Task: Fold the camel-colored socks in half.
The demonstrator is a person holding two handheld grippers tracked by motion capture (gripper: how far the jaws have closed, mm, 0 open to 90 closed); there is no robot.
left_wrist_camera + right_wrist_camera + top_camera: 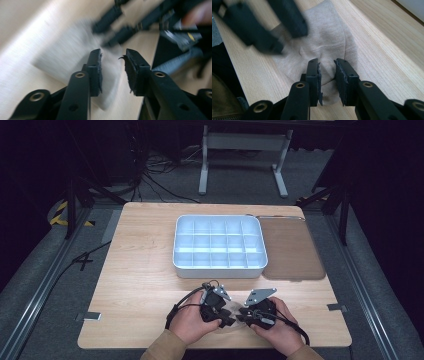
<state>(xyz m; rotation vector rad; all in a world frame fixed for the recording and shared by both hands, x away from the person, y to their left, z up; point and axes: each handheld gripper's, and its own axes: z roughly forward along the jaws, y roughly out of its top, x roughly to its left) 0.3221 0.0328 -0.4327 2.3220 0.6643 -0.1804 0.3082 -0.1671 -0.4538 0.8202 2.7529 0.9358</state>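
The small beige cloth (324, 50) lies flat on the desk (140, 270) between both hands, right under the right gripper (327, 75) and the left gripper (112, 67), both part open and holding nothing yet.

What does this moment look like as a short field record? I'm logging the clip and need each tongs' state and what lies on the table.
item in hand: beige cloth, flat on the wooden table near its front edge
left tongs: jaws apart over the cloth, not pressing it
right tongs: jaws apart with a gap, cloth between them
tongs' positions: both face each other over the cloth
tray: white compartment tray behind the hands, compartments look empty
mat: brown mat right of the tray
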